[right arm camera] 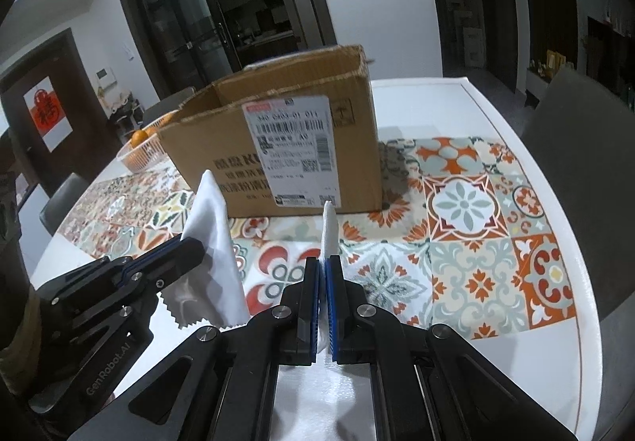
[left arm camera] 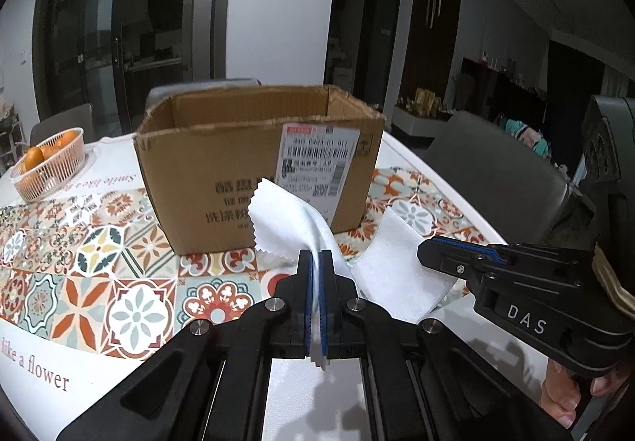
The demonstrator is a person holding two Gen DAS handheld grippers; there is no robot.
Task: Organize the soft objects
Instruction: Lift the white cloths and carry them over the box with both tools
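My left gripper (left arm camera: 316, 256) is shut on a smooth white cloth with zigzag edges (left arm camera: 283, 217), held above the table in front of an open cardboard box (left arm camera: 258, 163). My right gripper (right arm camera: 322, 262) is shut on a textured white cloth (right arm camera: 328, 229), which also shows in the left wrist view (left arm camera: 397, 274). In the right wrist view the left gripper (right arm camera: 190, 242) sits at the left with its zigzag cloth (right arm camera: 214, 242), and the box (right arm camera: 285, 135) stands just ahead. The right gripper (left arm camera: 428, 248) is to the right in the left wrist view.
A round white table (right arm camera: 496, 100) carries a patterned tile mat (right arm camera: 476, 223). A basket of oranges (left arm camera: 49, 163) stands at the far left, behind the box. Grey chairs (left arm camera: 496, 171) stand around the table.
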